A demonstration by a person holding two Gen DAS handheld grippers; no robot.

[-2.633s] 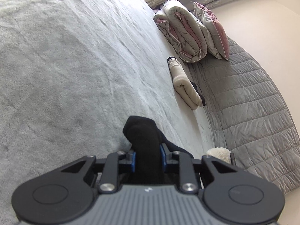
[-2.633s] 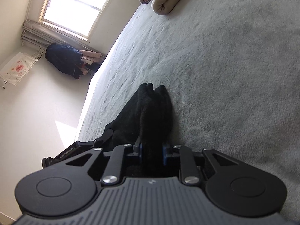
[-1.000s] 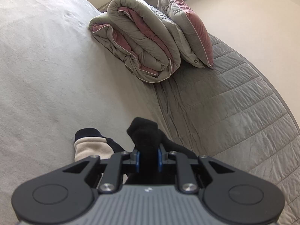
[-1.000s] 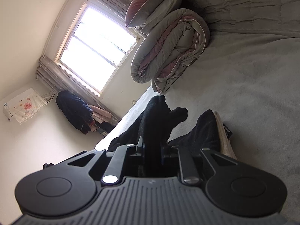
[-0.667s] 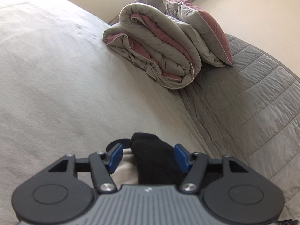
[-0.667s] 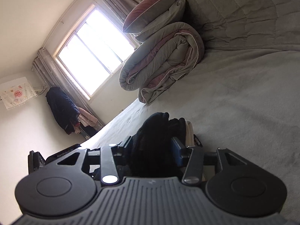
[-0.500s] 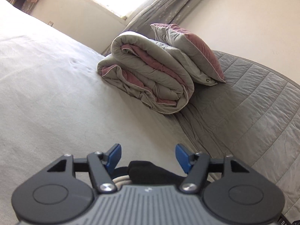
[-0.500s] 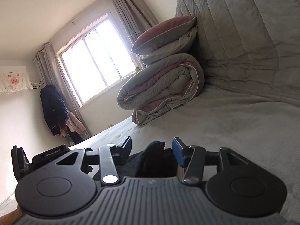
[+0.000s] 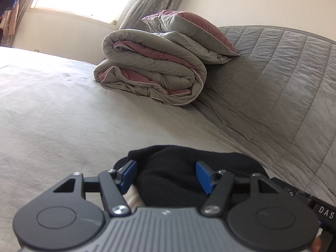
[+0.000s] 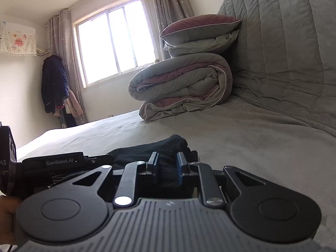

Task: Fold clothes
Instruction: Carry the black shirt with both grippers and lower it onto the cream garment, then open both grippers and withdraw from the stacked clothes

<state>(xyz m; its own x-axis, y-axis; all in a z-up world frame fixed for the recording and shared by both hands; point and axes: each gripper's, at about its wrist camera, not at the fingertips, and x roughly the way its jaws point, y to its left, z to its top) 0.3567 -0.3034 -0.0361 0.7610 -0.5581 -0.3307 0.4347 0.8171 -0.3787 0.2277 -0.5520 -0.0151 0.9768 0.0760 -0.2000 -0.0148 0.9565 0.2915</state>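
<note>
A black knit garment lay bundled on the grey, short-napped bed cover, low and close in front of both wrist cameras, near the foot of the quilted grey headboard. The left gripper stood released, its blue pads apart on either side of the soft black mass without pressing on it, while a strip of cream-coloured cloth showed just beneath the dark fabric at the left pad. The right gripper was closing, its jaws narrow with black fabric between them; from this angle it could not be told whether the pads pressed on the cloth. The step in hand appeared to be the setting-down of the folded piece on or beside the cream one, with the fold itself seemingly done. The next move would likely call for both tools to back away level and slow, so the limp, clingy knit did not drag open with them. Behind, a rolled grey-and-mauve duvet, puffy and piped in white, sat against the headboard with a plump pillow on top, well apart from the work, and pale daylight poured through the window.
</note>
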